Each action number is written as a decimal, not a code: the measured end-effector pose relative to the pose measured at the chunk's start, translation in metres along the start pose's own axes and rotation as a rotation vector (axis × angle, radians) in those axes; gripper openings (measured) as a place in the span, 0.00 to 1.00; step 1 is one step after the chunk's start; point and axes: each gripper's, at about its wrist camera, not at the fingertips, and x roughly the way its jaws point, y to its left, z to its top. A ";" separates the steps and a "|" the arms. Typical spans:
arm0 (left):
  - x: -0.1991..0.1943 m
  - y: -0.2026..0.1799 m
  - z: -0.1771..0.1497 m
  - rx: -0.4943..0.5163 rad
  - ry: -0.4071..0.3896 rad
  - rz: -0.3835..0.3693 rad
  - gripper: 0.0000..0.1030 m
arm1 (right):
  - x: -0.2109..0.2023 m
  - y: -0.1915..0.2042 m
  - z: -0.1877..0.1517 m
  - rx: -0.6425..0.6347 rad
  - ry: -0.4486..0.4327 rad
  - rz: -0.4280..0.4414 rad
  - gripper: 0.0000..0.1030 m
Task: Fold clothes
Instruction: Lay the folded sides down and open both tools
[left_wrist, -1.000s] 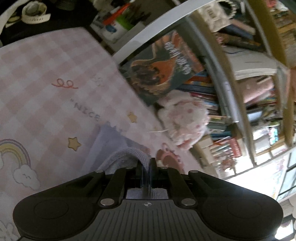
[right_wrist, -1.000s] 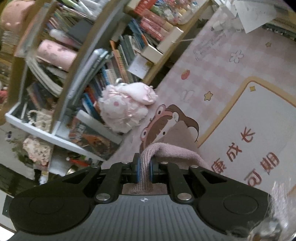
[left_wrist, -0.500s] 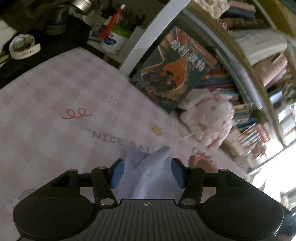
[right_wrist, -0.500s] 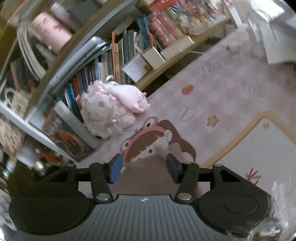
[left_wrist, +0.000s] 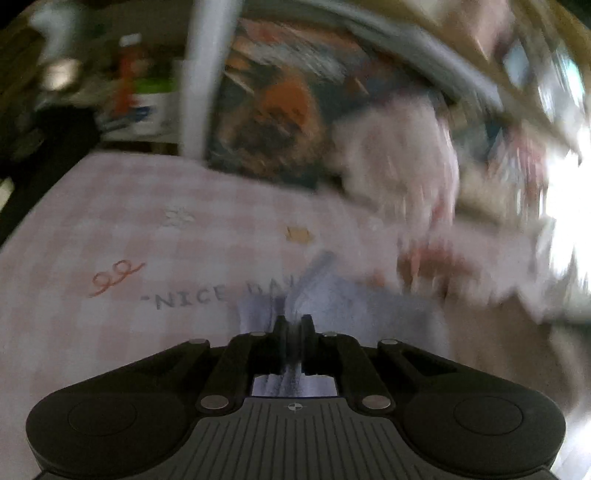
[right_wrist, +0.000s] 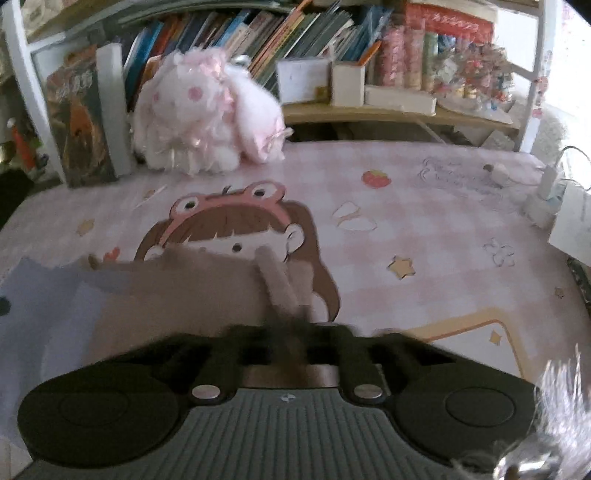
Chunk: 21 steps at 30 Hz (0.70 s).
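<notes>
Both tools, left tool (left_wrist: 293, 325) & right tool (right_wrist: 291, 332), pinch soft cloth (right_wrist: 184, 295), lavender-to-taupe, bunched.

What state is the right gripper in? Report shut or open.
Shut. The right gripper has its fingers together, pinching a ridge of the brownish cloth that rises between them off the pink checked mat.

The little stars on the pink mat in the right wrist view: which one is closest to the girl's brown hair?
The tan star just right of the cartoon girl. The other stars sit farther off: one inside the yellow border, one at the mat's left side.
</notes>
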 end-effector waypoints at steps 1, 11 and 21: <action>0.005 0.007 -0.001 -0.028 0.019 0.006 0.05 | -0.008 -0.005 0.003 0.051 -0.027 0.016 0.03; 0.021 0.024 -0.004 -0.053 0.081 0.034 0.16 | 0.030 -0.015 -0.011 0.055 0.068 -0.039 0.03; -0.031 0.001 -0.005 -0.001 -0.081 0.066 0.27 | -0.019 -0.008 -0.011 0.028 -0.035 -0.032 0.34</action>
